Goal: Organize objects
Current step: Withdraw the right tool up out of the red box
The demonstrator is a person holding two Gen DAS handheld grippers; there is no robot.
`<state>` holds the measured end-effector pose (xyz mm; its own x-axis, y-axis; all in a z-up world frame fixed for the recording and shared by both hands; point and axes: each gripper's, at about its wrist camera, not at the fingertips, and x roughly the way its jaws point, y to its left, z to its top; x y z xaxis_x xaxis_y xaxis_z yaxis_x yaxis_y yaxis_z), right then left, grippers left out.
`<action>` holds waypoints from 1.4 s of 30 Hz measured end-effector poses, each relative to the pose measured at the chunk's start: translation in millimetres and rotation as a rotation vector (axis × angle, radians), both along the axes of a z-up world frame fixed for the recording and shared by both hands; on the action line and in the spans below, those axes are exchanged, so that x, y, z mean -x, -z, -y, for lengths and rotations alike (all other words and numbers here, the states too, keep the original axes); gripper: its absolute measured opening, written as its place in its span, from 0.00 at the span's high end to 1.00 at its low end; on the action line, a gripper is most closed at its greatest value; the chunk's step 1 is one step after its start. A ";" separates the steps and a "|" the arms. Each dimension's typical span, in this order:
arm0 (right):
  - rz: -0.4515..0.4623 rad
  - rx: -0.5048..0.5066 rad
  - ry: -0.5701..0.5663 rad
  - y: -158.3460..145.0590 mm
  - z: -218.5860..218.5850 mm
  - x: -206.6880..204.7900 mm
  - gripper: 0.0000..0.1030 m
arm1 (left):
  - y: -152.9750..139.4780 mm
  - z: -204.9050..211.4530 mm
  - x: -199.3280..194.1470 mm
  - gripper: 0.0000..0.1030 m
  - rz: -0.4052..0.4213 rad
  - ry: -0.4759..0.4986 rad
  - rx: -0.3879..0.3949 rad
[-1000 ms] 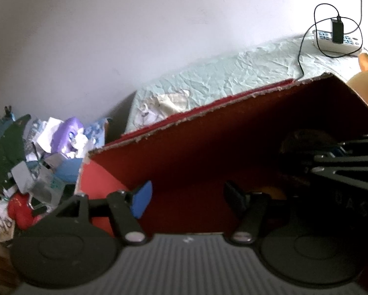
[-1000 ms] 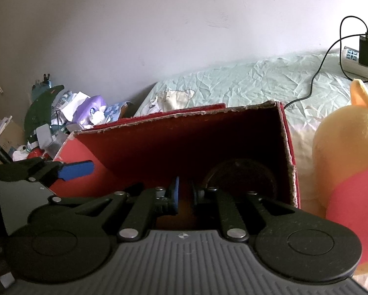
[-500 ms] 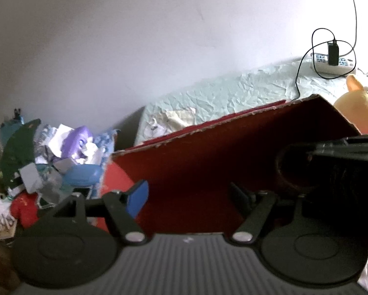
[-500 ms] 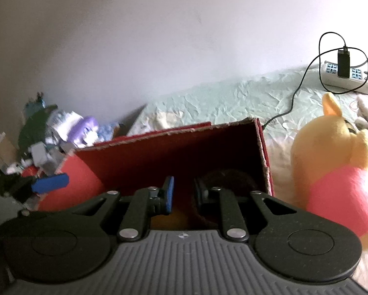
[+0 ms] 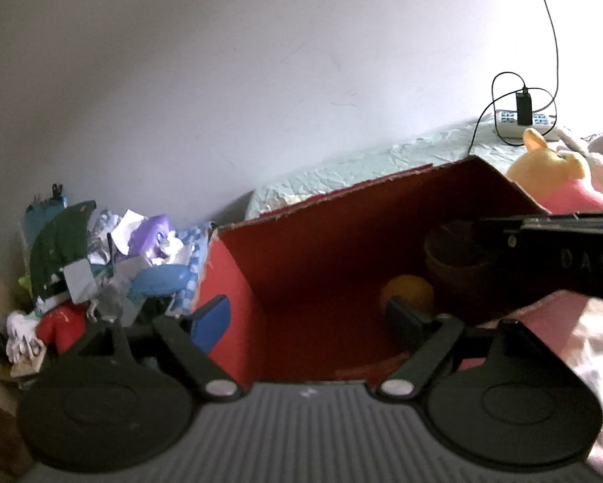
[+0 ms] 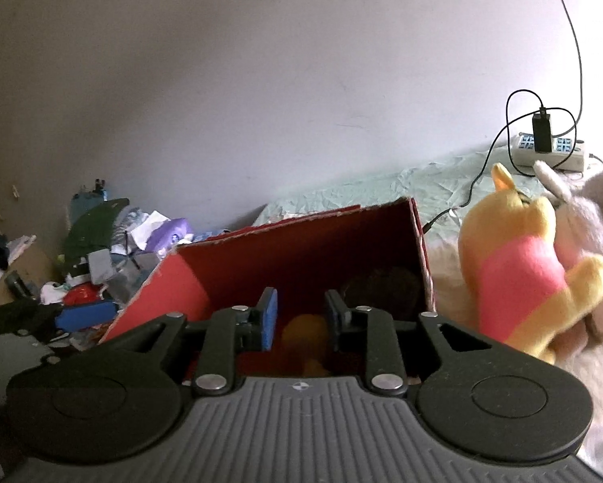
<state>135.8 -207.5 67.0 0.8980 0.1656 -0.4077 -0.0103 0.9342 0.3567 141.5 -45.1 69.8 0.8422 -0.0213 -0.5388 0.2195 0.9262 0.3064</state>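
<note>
Above a red cardboard box (image 6: 301,249) set on a bed (image 6: 386,189), the right tool (image 6: 301,316) hovers with its jaws parted a moderate gap, nothing between them. Inside the box lie a yellow-orange round toy (image 6: 303,332) and, in the far right corner, a dark brown pot-like object (image 5: 458,257). To the left, the left tool (image 5: 307,314) stands wide open and empty, one blue-padded finger (image 5: 212,318) outside the box's left wall and the other inside, near the yellow toy. Just beside the box's right wall sits a yellow plush bear in a pink shirt (image 6: 519,265), pressed against a grey plush (image 6: 595,233). A power strip (image 6: 547,151) with a plugged-in charger rests further back, while a heap of clutter (image 5: 108,257) fills the left.
</note>
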 end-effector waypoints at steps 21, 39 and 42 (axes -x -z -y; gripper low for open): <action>0.084 -0.078 0.016 38.6 -13.2 77.5 0.57 | 10.4 -17.2 72.1 0.11 0.063 -0.085 0.059; -0.066 -0.207 -0.100 101.9 -19.8 84.6 0.50 | 63.6 -58.3 105.5 0.11 -0.125 -0.076 0.190; -0.094 -0.265 -0.133 110.9 -18.3 84.3 0.49 | 69.2 -59.2 115.8 0.11 -0.139 -0.031 0.207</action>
